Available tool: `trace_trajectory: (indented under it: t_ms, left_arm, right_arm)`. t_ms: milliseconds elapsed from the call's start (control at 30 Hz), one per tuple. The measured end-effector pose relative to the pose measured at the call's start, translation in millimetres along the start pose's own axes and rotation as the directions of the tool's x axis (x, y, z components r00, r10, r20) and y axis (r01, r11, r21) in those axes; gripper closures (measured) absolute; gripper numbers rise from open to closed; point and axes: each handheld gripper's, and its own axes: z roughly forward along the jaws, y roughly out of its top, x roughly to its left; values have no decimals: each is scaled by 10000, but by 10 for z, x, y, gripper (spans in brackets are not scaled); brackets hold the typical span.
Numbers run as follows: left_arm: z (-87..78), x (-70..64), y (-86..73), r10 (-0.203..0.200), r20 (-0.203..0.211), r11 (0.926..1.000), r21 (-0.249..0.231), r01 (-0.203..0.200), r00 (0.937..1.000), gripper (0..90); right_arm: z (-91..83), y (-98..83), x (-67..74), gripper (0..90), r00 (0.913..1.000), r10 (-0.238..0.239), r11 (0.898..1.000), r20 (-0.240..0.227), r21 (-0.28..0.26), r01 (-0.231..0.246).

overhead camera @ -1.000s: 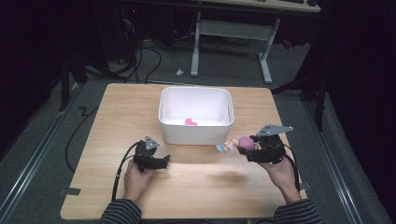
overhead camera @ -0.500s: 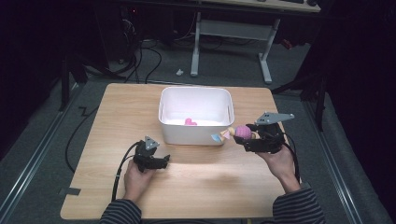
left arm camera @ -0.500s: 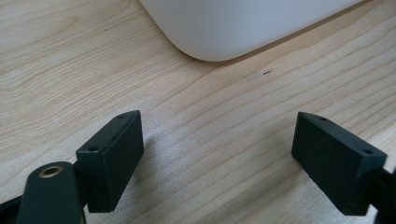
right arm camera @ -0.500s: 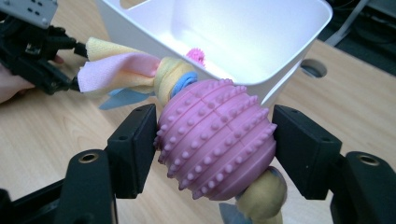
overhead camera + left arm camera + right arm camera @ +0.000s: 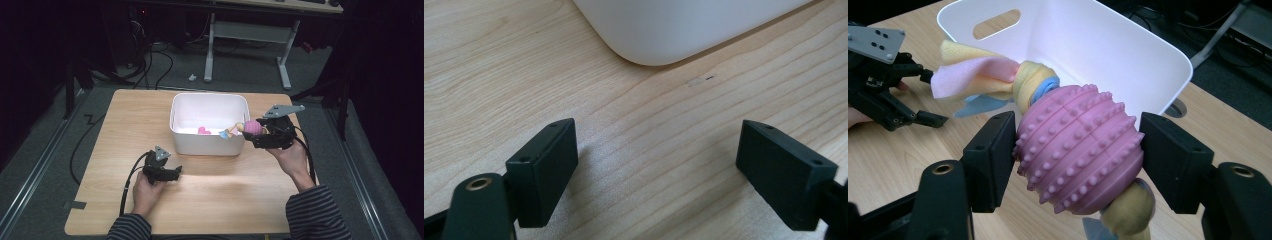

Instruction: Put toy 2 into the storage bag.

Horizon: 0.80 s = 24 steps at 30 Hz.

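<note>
Table (image 5: 210, 210) bare at near edge; bin (image 5: 209, 142) mid-table toward far edge; toy (image 5: 1079, 148) over bin's right rim, clamped across the pink studded ball by right gripper (image 5: 1078, 165); looks light, rubbery, grippy; fleece tails floppy, so grip the ball; left gripper (image 5: 659, 165) wide open, empty, near bin's front-left corner.

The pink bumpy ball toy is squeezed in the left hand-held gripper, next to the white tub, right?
Not quite: the right hand-held gripper squeezes the pink bumpy ball toy, next to the white tub. The right gripper view shows its jaws pressed on both sides of the ball.
</note>
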Motion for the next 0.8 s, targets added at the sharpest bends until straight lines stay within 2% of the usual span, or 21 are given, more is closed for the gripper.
trace_trajectory:
  t_ms: [100,300,400,800]
  left_arm:
    - [0,0,0,-2,-1,10000,-4,2,10000,171]
    - [0,0,0,0,-1,10000,0,0,10000,171]
    - [0,0,0,0,-1,10000,1,0,10000,171]
    - [0,1,0,4,-3,10000,2,-4,10000,171]
  right_arm:
    - [81,83,17,337,9999,-140,9998,17,131,140]
    - [196,244,15,336,9998,-211,9998,-17,-12,211]
    - [254,311,6,336,10000,-82,9999,-42,84,82]
    - [633,439,6,336,9996,-163,9987,-233,474,174]
